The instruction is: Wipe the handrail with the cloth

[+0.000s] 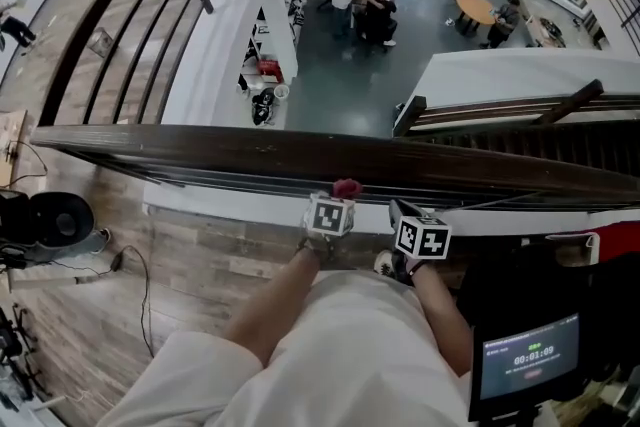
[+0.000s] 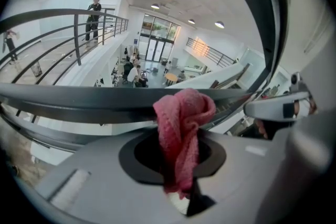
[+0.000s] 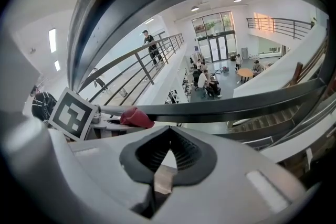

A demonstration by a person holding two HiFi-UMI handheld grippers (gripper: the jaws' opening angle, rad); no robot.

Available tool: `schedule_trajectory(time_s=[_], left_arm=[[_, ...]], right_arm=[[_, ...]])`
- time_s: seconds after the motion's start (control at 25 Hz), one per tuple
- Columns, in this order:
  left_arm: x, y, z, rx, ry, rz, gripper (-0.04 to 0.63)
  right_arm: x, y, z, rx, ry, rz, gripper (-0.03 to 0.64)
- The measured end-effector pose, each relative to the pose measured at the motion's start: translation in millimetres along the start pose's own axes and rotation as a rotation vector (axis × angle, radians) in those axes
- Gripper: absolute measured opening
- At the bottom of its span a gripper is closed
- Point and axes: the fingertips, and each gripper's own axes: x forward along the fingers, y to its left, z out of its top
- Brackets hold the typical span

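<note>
The dark brown handrail runs across the head view from left to right. My left gripper is shut on a bunched pink-red cloth, which is held up against the rail's near edge. In the left gripper view the cloth stands up from the jaws of that gripper and overlaps the rail. My right gripper hangs just to the right, near the rail and below it. In its own view the right gripper is shut and holds nothing. That view also shows the cloth and the rail.
Beyond the rail is a drop to a lower floor with people at tables. A staircase lies at the right. Black gear and cables sit on the wooden floor at the left. A small screen is at the lower right.
</note>
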Motion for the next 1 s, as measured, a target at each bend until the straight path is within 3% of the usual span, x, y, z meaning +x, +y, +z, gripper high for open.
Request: schedule_trajectory(time_s=[0.72, 0.88, 1.0], left_arm=[[-21, 49, -3, 0.034, 0.018, -0.023, 0.089], [-30, 69, -11, -0.013, 0.031, 0.013, 0.089], [-33, 79, 1, -0.048, -0.057, 0.024, 0.089]], right_arm=[[37, 61, 6, -0.056, -0.003, 0.011, 0.003], [37, 64, 8, -0.057, -0.004, 0.011, 0.003], [36, 60, 6, -0.059, 0.001, 0.01, 0.003]])
